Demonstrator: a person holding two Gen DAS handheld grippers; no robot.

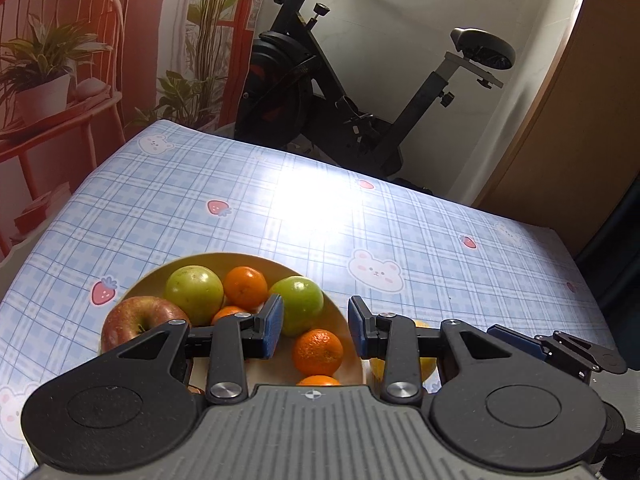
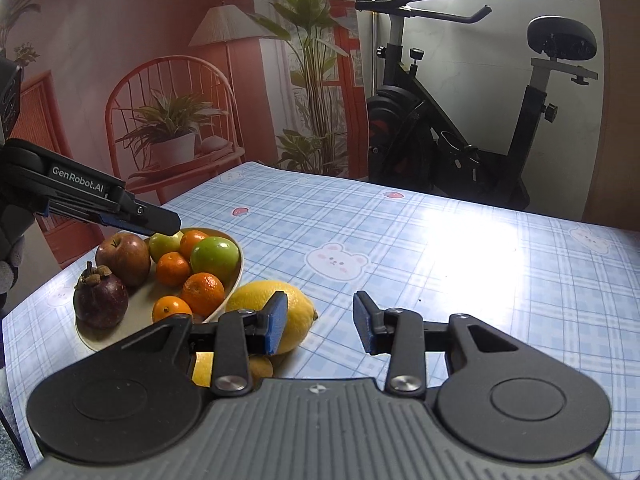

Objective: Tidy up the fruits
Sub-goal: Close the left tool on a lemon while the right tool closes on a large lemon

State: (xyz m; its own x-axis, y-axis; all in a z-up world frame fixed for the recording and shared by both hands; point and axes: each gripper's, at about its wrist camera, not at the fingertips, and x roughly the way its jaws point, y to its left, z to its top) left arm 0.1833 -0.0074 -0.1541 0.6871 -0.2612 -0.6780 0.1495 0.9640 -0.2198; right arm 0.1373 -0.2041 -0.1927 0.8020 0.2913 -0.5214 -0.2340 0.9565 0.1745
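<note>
A cream bowl (image 1: 256, 258) on the blue checked tablecloth holds a red apple (image 1: 136, 320), two green apples (image 1: 195, 288), several oranges (image 1: 318, 352) and, seen from the right wrist, a dark mangosteen (image 2: 101, 300). My left gripper (image 1: 316, 326) hovers open over the bowl's near right side, with nothing between its fingers. A yellow lemon (image 2: 260, 300) lies on the cloth against the bowl's (image 2: 236, 276) right rim. My right gripper (image 2: 320, 324) is open and empty, its left finger in front of the lemon. More yellow fruit (image 2: 202, 372) shows under that gripper, mostly hidden.
A black exercise bike (image 1: 320, 92) stands behind the table's far edge. A printed backdrop (image 2: 172, 120) with a chair and plants hangs at the left. A wooden door (image 1: 560, 120) is at the right. The cloth (image 2: 460, 264) to the right of the bowl reflects bright window light.
</note>
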